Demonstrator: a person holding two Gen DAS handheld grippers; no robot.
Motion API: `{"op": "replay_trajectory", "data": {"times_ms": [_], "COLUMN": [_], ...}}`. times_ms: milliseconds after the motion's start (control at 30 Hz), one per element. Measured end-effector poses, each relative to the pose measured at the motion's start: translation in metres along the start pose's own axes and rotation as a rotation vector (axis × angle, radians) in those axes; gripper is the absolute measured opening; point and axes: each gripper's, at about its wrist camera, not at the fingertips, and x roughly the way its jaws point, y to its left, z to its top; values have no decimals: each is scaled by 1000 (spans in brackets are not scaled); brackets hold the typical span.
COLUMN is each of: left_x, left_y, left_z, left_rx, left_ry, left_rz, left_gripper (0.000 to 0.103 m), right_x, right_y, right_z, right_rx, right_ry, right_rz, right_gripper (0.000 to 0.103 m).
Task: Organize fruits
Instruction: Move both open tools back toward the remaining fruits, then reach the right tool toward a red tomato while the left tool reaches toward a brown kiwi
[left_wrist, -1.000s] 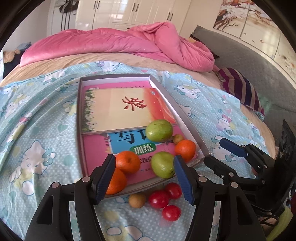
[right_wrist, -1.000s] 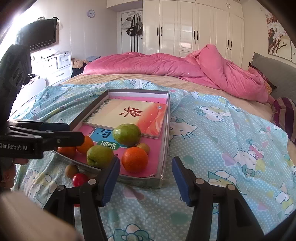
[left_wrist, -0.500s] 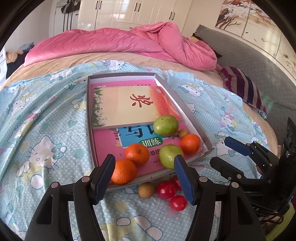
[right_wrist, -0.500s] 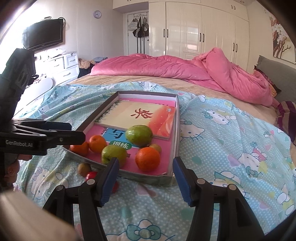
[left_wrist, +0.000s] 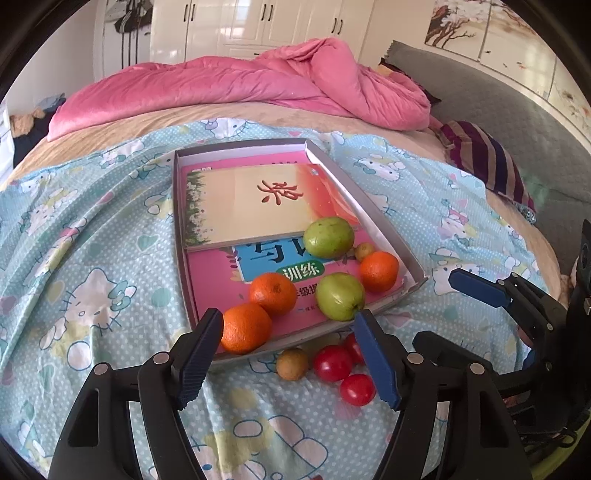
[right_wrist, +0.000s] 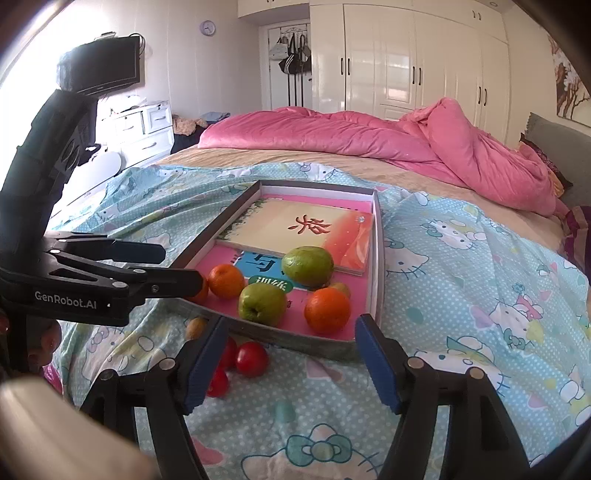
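The left gripper (left_wrist: 288, 354) hung low over the bed w/ jaws opening and nothing between the pads; the right gripper (right_wrist: 291, 363) did the same just beside it, also empty. Nearest the left one, on the blue cartoon-print sheet (left_wrist: 92, 258), lay three red tomatoes (left_wrist: 332, 363) and a small brown fruit (left_wrist: 292, 364) (all outside the tray, touching or nearly touching its near rim). Just beyond, inside the shallow grey tray (left_wrist: 384, 232), sat an orange (left_wrist: 245, 327) at the near corner, a second orange (left_wrist: 272, 293) touching it, a green fruit (left_wrist: 340, 296), a third orange (left_wrist: 379, 271), then another small brown fruit (left_wrist: 364, 251) and a second green fruit (left_wrist: 328, 237) resting partly on the books. Two books lay in the tray: a pink workbook (left_wrist: 207, 277) underneath, a cream-and-red one (left_wrist: 251, 201) on top. Farther back, a pink duvet (left_wrist: 240, 88) was heaped across the bed, w/ white wardrobes (right_wrist: 406, 62) behind.
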Motion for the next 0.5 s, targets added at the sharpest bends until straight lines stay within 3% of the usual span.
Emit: {"op": "replay_trajectory", "data": {"times_ms": [500], "left_x": [0], "left_y": [11], "left_z": [-17], "left_rx": [15], "left_ry": [69], "left_rz": [15], "left_gripper": [75], "right_x": [17], "right_y": [35], "right_z": [-14], "right_rx": [-49], "right_ry": [112], "right_rz": [110], "right_gripper": [72]}}
